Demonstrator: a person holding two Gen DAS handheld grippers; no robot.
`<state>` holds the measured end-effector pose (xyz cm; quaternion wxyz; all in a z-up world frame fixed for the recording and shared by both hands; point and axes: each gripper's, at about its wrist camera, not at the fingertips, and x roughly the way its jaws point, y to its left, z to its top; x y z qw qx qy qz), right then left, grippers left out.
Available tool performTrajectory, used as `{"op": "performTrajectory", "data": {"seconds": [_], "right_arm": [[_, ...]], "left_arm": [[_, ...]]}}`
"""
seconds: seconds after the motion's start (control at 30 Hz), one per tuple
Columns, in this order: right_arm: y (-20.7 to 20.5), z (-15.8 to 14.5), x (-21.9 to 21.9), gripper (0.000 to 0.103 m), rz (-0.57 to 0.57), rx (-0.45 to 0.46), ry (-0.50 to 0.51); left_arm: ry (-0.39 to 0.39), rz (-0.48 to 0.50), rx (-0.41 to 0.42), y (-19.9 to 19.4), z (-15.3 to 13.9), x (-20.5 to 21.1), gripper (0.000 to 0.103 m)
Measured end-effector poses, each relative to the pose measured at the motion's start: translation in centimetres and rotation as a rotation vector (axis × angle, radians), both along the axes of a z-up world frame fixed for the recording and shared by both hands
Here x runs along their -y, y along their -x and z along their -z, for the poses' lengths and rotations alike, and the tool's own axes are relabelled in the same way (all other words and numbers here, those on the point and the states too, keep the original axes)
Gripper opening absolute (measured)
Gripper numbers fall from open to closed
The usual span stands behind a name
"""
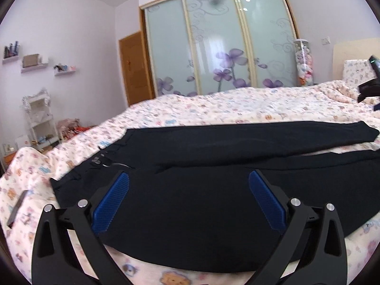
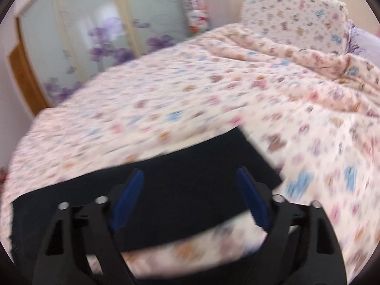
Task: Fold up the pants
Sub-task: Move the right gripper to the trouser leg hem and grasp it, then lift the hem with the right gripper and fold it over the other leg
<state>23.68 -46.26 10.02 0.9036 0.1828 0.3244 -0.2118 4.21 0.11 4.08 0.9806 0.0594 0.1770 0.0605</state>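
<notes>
the dark pants [image 1: 213, 166] are lying spread flat on the bed [image 1: 213, 109], across its patterned quilt, with the waist toward the left of the left wrist view and the two legs stretching away to the right, one beyond the other with a sliver of quilt showing between them. the near leg and seat are sitting right under the left gripper [image 1: 188, 185], whose jaws are standing wide apart over the cloth, released, with nothing pinched between the blue pads [image 1: 111, 204]. whether the tips are grazing the fabric is not clear.

in the blurred right wrist view, the cuff end of a pants leg [image 2: 190, 180] is lying on the quilt between and just ahead of the right gripper [image 2: 190, 178]. its jaws are also standing apart, released, pads [image 2: 128, 199] clear of the cloth on either side.

beyond the pants, the quilt is rumpling up toward a matching pillow [image 2: 296, 19] at the headboard. a sliding wardrobe [image 1: 218, 40] with frosted doors and purple flowers is standing behind the bed, a wooden door [image 1: 134, 68] beside it.
</notes>
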Motion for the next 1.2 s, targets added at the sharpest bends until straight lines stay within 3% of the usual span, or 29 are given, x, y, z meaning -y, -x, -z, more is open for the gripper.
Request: {"op": "performTrajectory", "data": {"seconds": [0.07, 0.17, 0.37, 0.47, 0.53, 0.63, 0.7, 0.73, 0.77, 0.8, 1.03, 1.2], "right_arm": [[-2.3, 1.2, 2.2, 0.062, 0.039, -0.036, 0.003], [-5.0, 3.1, 5.2, 0.054, 0.087, -0.065, -0.036], [-6.8, 5.0, 8.5, 0.054, 0.209, -0.073, 0.020], [-7.9, 6.3, 9.5, 0.055, 0.199, -0.123, 0.021], [-8.2, 7.3, 10.1, 0.055, 0.169, -0.117, -0.045], [-8.5, 8.1, 10.0, 0.055, 0.156, -0.122, -0.031], [-9.1, 9.0, 9.4, 0.052, 0.126, -0.172, 0.022], [-9.0, 9.1, 9.0, 0.043, 0.122, -0.176, 0.038], [-8.8, 8.9, 8.8, 0.028, 0.121, -0.158, 0.052], [-8.4, 8.5, 8.7, 0.025, 0.102, -0.121, 0.038], [-3.8, 5.1, 7.7, 0.022, 0.020, 0.096, -0.016], [4.1, 1.9, 5.9, 0.022, -0.102, 0.294, -0.067]], "left_arm": [[0.011, 0.021, -0.038, -0.8, 0.5, 0.0, 0.101], [0.028, 0.042, -0.108, -2.1, 1.3, 0.0, 0.101], [0.029, 0.075, -0.104, -1.9, 1.8, 0.3, 0.101], [0.017, 0.089, -0.109, -2.0, 2.0, 0.6, 0.101], [0.009, 0.094, -0.121, -2.1, 2.2, 0.8, 0.101], [0.009, 0.093, -0.131, -2.2, 2.3, 0.7, 0.101], [0.011, 0.090, -0.138, -2.4, 2.4, 0.6, 0.101], [0.012, 0.090, -0.144, -2.5, 2.4, 0.6, 0.101], [0.013, 0.090, -0.151, -2.7, 2.5, 0.6, 0.101], [0.014, 0.090, -0.157, -2.8, 2.5, 0.6, 0.101], [0.034, 0.087, -0.153, -2.7, 2.3, 0.3, 0.101], [0.068, 0.077, -0.132, -2.3, 2.0, -0.3, 0.101]]}}
